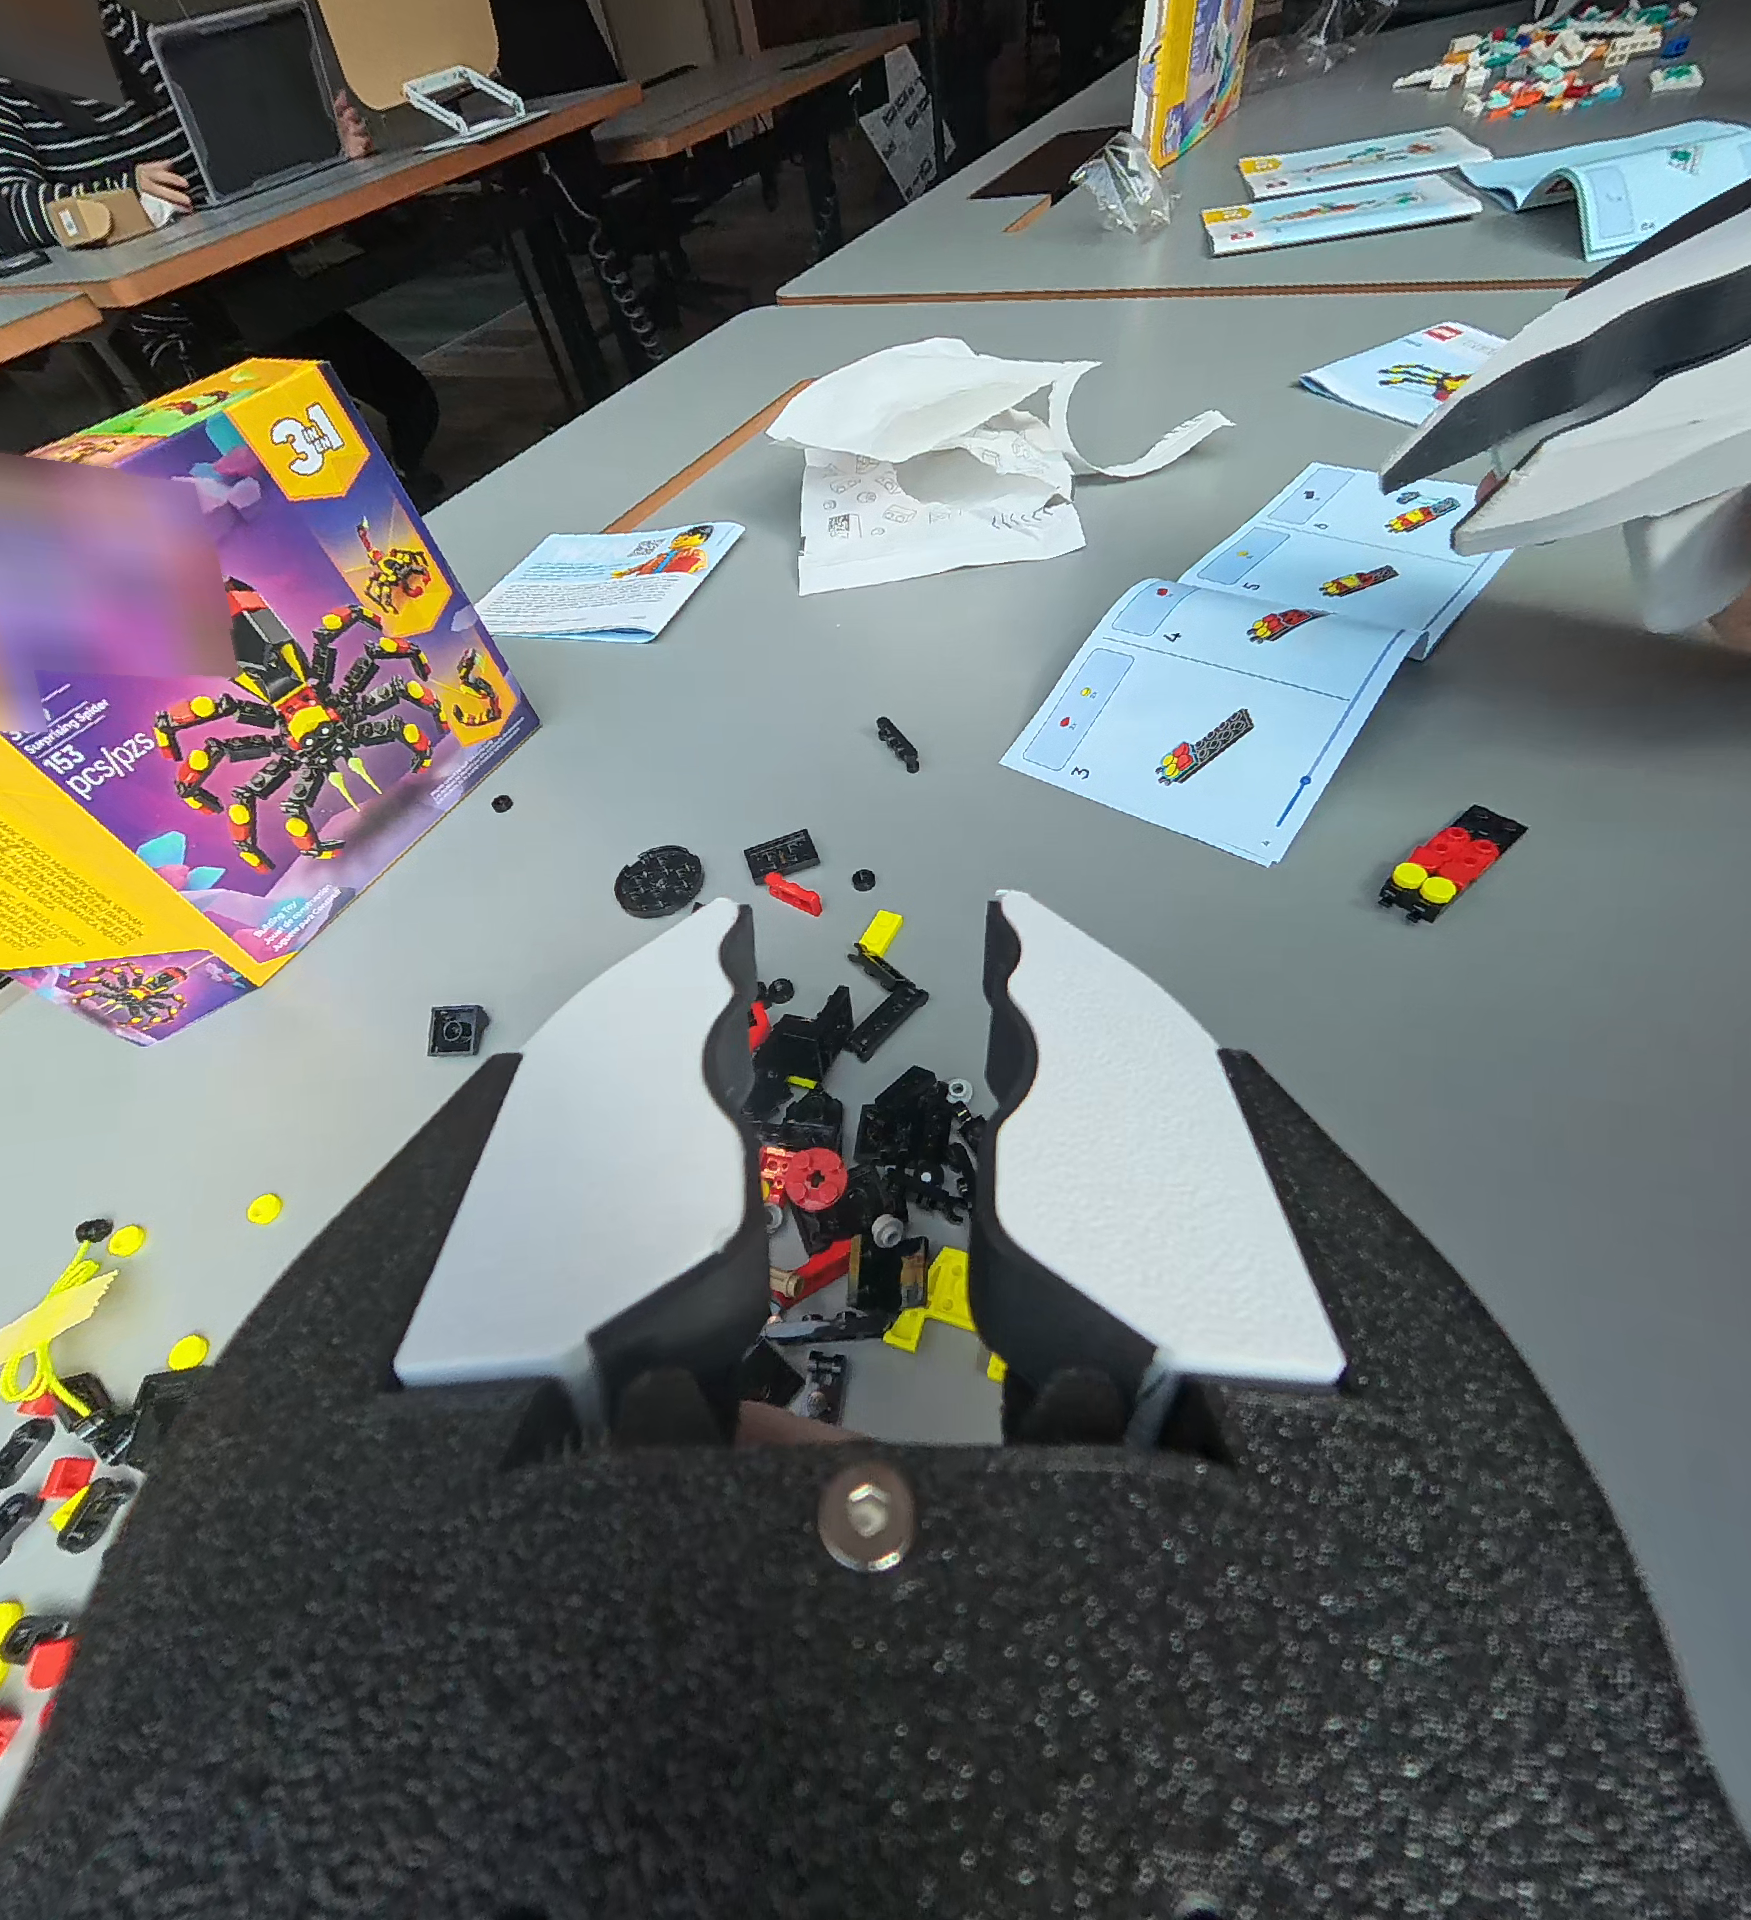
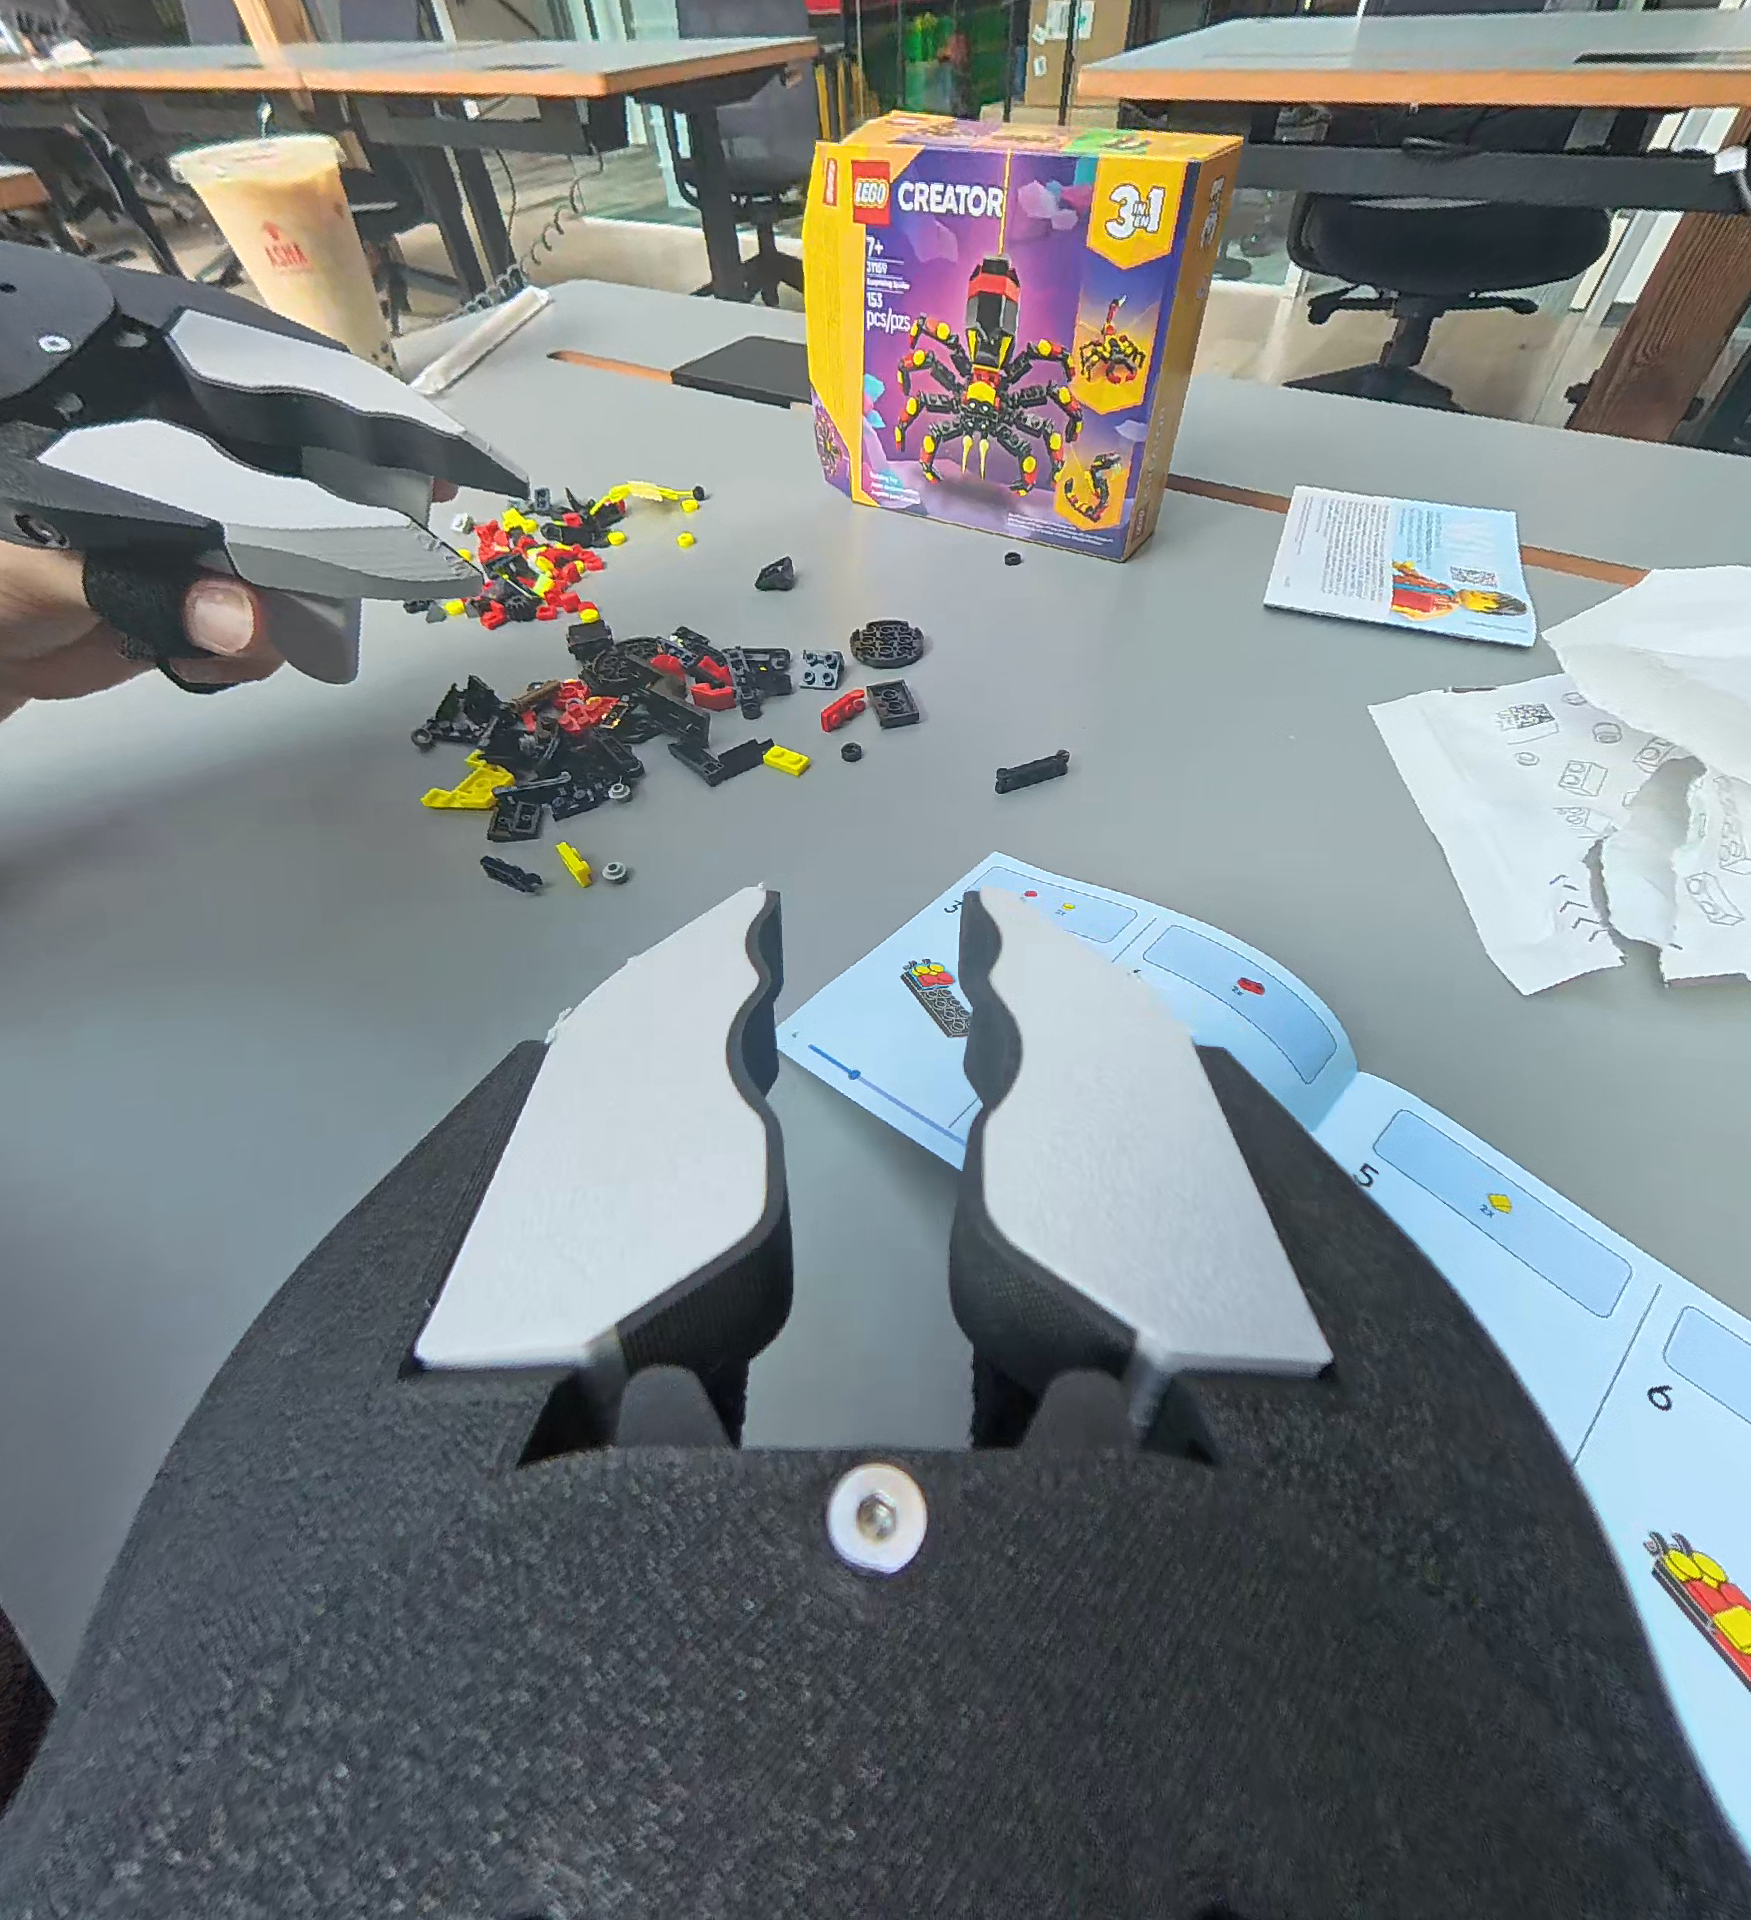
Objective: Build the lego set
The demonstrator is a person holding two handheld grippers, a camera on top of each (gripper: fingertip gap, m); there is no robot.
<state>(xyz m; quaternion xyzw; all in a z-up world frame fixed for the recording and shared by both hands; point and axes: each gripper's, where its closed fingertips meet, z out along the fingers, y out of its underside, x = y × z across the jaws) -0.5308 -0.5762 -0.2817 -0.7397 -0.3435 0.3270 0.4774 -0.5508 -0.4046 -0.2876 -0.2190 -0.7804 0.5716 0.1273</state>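
My left gripper [image 1: 866, 914] is open and empty, hovering above a pile of loose black, red and yellow Lego pieces [image 1: 850, 1143] on the grey table [image 1: 1266, 1143]. A small part-built assembly [image 1: 1453, 862], a black plate with red and yellow pieces on it, lies to the right, near the open instruction booklet [image 1: 1266, 665]. My right gripper [image 2: 869, 904] is open and empty, held above the booklet's [image 2: 1422, 1195] left edge. It also shows in the left wrist view [image 1: 1427, 509]. The left gripper [image 2: 502, 535] shows over the pile [image 2: 590, 707] in the right wrist view.
The set's box [image 1: 227, 675] [image 2: 1006, 332] stands at the far side of the pile. A torn white paper bag [image 1: 933, 468] [image 2: 1629, 810] and a leaflet [image 1: 611, 582] [image 2: 1401, 571] lie nearby. More pieces [image 1: 9, 1507] lie at the left. A drink cup [image 2: 289, 239] stands behind.
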